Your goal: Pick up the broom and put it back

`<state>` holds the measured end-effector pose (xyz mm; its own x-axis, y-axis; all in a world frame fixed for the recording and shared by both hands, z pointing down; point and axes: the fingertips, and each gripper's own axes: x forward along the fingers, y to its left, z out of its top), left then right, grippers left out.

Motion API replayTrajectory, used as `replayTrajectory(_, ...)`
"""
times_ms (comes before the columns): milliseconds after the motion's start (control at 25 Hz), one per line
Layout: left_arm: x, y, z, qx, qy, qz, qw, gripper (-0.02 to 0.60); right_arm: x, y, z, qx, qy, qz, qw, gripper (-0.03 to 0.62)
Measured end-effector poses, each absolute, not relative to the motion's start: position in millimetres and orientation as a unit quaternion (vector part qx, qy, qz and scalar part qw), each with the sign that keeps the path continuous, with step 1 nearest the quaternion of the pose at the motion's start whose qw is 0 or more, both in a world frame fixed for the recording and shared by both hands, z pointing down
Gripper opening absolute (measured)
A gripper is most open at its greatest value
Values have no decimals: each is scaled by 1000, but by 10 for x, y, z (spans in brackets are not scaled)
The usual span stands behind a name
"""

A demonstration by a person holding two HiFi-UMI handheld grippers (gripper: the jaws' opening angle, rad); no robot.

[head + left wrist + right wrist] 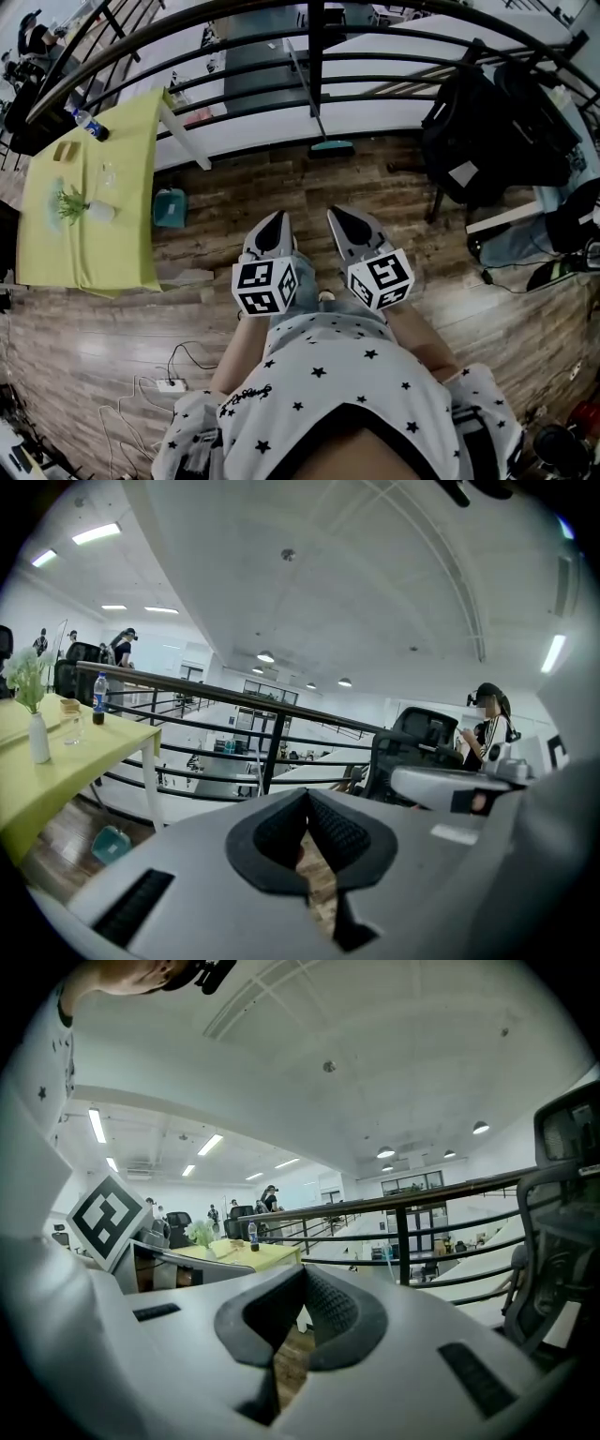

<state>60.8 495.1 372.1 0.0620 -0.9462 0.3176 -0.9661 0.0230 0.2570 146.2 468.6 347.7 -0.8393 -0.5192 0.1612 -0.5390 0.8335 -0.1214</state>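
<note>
The broom (330, 146) leans upright against the black railing (234, 89) at the far side of the wooden floor, its teal head on the floor and its thin pale handle rising behind the bars. My left gripper (276, 221) and right gripper (339, 216) are held side by side in front of the person's body, pointing toward the broom and well short of it. Both are shut with nothing between the jaws. In the left gripper view the black pads (342, 834) meet at their tips. The pads (333, 1312) in the right gripper view do the same.
A table with a yellow-green cloth (122, 234) stands at left, carrying a vase and a bottle, with a teal dustpan (170, 206) beside its leg. A black office chair (483, 131) stands at right. A power strip and cables (171, 384) lie on the floor at lower left.
</note>
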Motion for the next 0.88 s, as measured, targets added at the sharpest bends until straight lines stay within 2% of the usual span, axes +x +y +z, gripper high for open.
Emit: replayTrajectory(880,-440,3146,3653,712,-667,26,219,11,377,2879,3358,303,-947,71,75,-6)
